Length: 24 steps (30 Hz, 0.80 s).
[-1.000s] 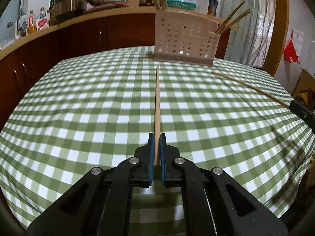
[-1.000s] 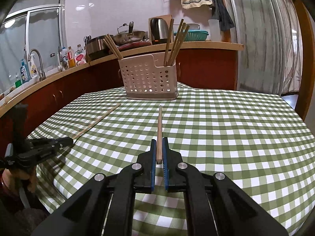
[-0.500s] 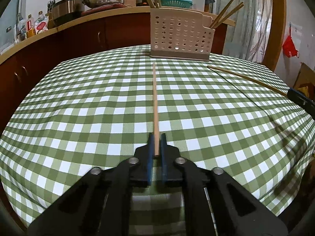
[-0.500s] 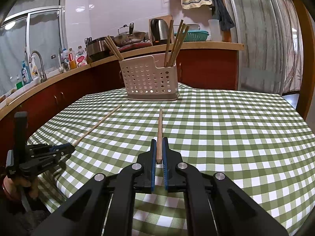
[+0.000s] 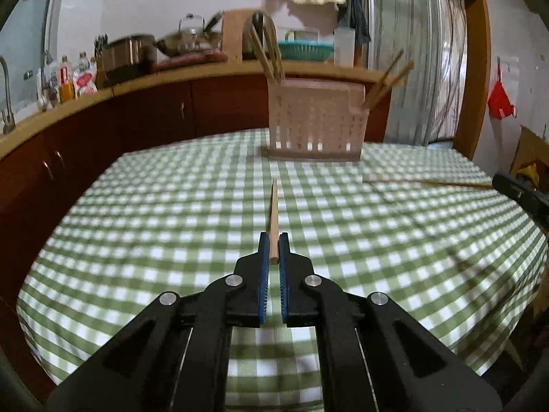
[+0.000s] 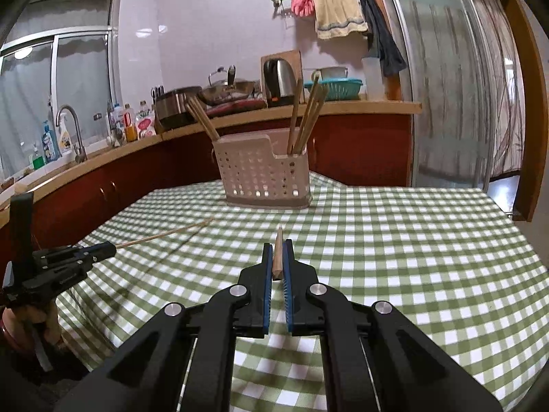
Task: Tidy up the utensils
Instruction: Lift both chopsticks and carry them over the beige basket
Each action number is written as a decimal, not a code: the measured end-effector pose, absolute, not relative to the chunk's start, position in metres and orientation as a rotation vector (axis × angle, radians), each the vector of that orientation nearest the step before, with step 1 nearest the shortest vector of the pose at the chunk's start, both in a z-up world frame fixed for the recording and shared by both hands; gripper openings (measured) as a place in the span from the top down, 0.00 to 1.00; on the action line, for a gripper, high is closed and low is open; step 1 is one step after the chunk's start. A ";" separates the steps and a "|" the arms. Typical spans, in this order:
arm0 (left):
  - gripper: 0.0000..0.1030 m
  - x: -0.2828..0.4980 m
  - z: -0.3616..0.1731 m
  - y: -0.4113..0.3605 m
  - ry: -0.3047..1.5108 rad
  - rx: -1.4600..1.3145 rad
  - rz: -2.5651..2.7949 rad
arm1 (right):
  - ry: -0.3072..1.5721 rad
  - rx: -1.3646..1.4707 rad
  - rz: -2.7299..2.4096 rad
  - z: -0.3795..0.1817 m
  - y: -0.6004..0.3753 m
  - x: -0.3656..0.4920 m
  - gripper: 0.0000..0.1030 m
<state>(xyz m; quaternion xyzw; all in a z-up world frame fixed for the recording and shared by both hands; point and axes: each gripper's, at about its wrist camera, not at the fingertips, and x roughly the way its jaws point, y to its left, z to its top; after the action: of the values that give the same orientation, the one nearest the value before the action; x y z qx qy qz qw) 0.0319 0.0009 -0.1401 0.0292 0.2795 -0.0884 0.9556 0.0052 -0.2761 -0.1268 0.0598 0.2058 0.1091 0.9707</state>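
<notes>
Both chopsticks (image 5: 273, 213) now lifted, tips raised toward holder (image 5: 315, 123).

Black grippers, blue ribbed pads on fingers (image 5: 263, 274), silver screws.

Kettle (image 6: 278, 82), wok (image 6: 228, 92), faucet (image 6: 70, 130), possibly rice cooker (image 6: 175, 106).
</notes>
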 end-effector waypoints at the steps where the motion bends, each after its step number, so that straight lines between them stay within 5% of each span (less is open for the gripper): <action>1: 0.94 0.031 -0.134 0.001 0.553 0.057 -0.181 | 0.409 0.122 0.222 -0.124 -0.276 0.006 0.93; 24: 0.94 0.101 -0.045 -0.017 0.434 0.093 -0.270 | 0.285 0.083 0.267 -0.061 -0.263 0.074 0.93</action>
<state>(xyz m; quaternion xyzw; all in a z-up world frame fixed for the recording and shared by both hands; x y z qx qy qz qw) 0.1009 -0.0170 -0.0454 0.0458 0.2146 -0.1336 0.9664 0.0735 -0.2629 -0.0611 0.0413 0.1416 0.1324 0.9802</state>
